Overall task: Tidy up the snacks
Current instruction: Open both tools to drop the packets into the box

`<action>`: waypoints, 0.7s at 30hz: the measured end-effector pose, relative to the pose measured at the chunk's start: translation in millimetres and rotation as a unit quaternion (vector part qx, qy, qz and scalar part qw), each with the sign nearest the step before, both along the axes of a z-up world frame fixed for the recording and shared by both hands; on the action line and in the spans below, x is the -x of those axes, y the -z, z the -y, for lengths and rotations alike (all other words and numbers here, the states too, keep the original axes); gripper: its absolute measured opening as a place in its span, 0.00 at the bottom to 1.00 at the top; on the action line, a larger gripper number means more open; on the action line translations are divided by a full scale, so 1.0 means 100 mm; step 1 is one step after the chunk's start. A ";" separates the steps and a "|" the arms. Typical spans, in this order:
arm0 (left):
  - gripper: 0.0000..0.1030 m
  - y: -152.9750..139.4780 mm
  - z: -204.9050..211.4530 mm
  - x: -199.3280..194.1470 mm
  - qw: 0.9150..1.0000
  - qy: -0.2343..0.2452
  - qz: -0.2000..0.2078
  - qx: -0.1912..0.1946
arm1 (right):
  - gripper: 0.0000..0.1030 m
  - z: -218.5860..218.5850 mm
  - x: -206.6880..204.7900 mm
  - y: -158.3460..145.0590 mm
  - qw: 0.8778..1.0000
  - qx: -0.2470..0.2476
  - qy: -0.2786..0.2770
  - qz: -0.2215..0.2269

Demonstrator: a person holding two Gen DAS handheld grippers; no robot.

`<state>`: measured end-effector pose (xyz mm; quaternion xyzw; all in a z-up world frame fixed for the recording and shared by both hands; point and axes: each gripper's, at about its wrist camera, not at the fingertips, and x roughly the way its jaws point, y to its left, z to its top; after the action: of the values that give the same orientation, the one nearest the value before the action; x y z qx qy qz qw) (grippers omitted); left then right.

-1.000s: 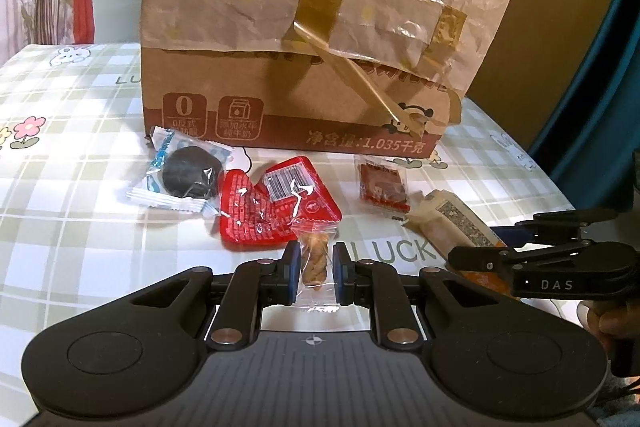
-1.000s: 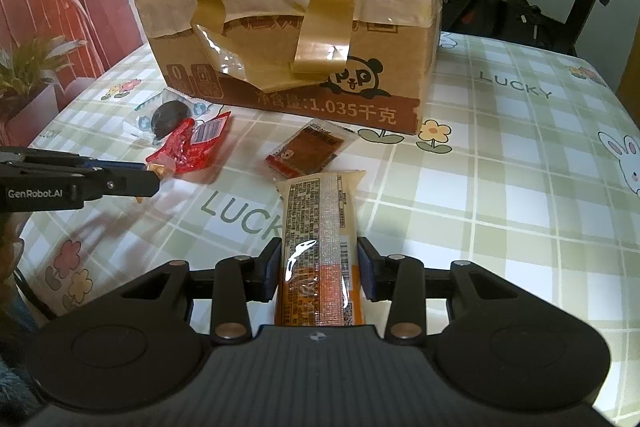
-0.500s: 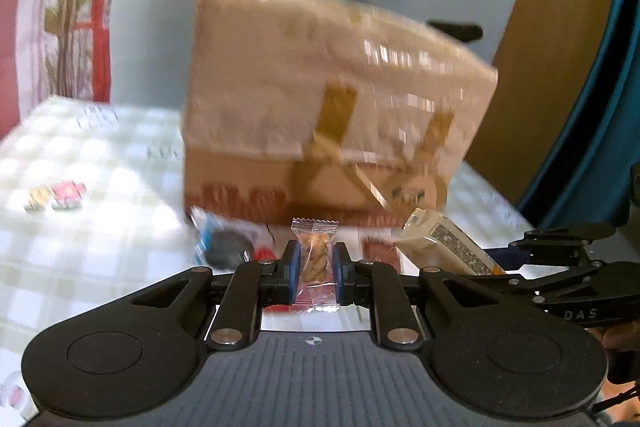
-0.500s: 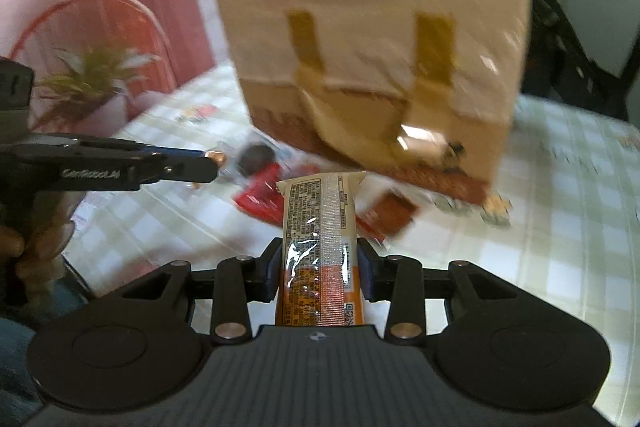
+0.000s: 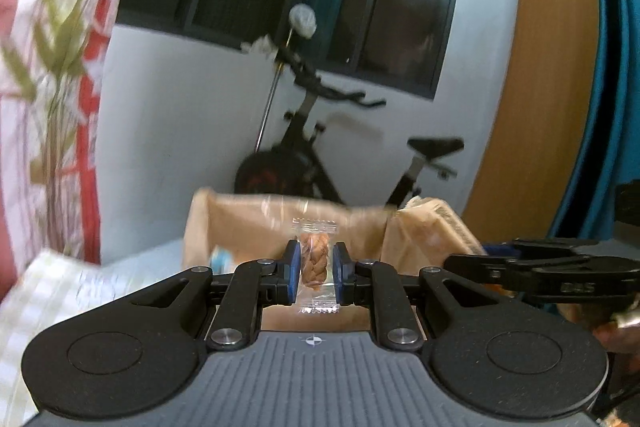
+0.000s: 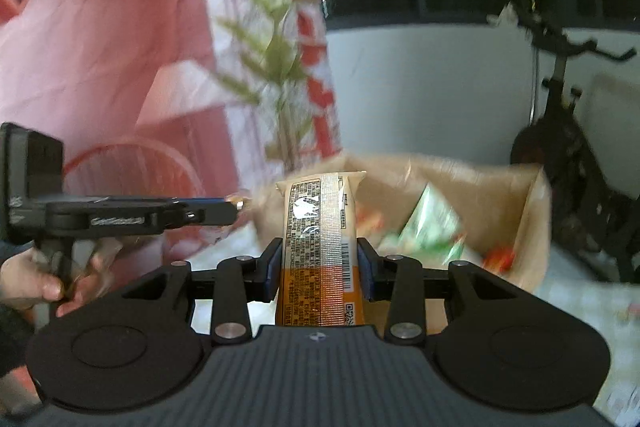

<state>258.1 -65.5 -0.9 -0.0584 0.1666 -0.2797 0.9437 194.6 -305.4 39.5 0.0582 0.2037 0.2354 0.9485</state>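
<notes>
Right now the small clear packet with a braided brown snack (image 5: 317, 259) stands upright, pinched between the blue pads of the left gripper (image 5: 316, 273), while the right gripper (image 6: 320, 263) is clamped on a long tan-and-orange wrapped bar (image 6: 320, 247) that sticks up past its fingers. Both are held in the air at about the height of the open top of the brown cardboard box (image 6: 532, 227), which sits on the checked tablecloth (image 5: 48, 291); green and red packets already lie inside it. So the carrying step looks to be in hand, with the two snacks brought up to the box together. As I judge it, the next move calls for reaching each one forward over the near rim and into the opening, tipping the fingers down, then letting go so the packets fall among the others. The two grippers are near each other, so they will want keeping apart. An exercise bike (image 5: 320, 163) stands behind the box.
</notes>
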 end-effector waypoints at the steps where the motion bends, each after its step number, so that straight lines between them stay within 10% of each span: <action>1: 0.17 -0.04 0.07 -0.05 1.000 0.001 0.002 0.003 | 0.38 0.04 -0.12 -0.05 1.000 0.000 0.010 0.004; 15: 0.19 0.09 0.87 -0.85 0.997 -0.002 -0.035 -0.074 | 0.38 0.63 -1.12 0.17 0.986 0.008 0.154 -0.056; 21: 0.57 0.14 0.73 -0.91 0.997 -0.010 -0.042 -0.070 | 0.51 0.68 -1.11 0.31 0.984 0.024 0.163 -0.069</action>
<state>349.5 -138.3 -15.4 -0.0054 0.2252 -0.2549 0.9404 305.7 -373.6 9.0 0.0843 0.2620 0.0677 0.9590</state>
